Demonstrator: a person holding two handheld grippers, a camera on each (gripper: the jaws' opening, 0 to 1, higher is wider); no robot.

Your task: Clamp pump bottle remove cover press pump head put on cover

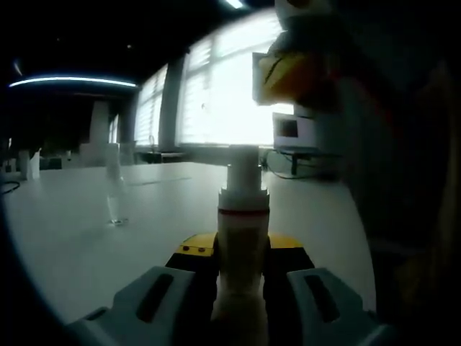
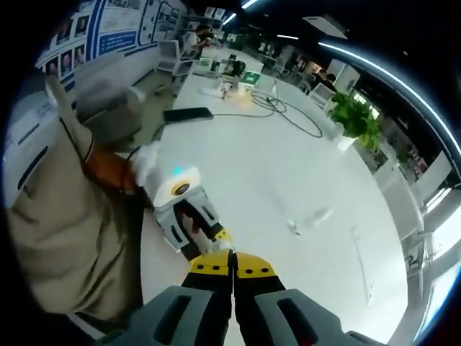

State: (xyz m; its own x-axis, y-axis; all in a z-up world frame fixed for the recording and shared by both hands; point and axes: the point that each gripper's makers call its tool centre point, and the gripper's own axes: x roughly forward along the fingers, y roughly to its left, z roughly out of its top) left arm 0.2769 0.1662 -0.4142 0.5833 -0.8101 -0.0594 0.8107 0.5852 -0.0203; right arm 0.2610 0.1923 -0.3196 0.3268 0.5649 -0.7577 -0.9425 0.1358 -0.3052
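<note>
Bottle (image 1: 243,238) lower centre, clamped upright in my left gripper (image 1: 241,288) | cover (image 1: 115,194) off, lying mid-left on table (image 1: 86,238) | my right gripper (image 2: 233,270) jaws together over the pump head, holding nothing | left, I judge: finish press, recap.

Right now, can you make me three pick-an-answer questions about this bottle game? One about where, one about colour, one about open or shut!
1. Where does the pump bottle stand?
A. between the left gripper's jaws
B. on the floor
C. on a shelf

2. What colour is the table?
A. red
B. white
C. green

3. How are the right gripper's jaws?
A. wide apart
B. closed together
C. around a cup

Answers: 1 A, the bottle rises between those jaws. 2 B, its top looks white. 3 B, the yellow tips meet.
</note>
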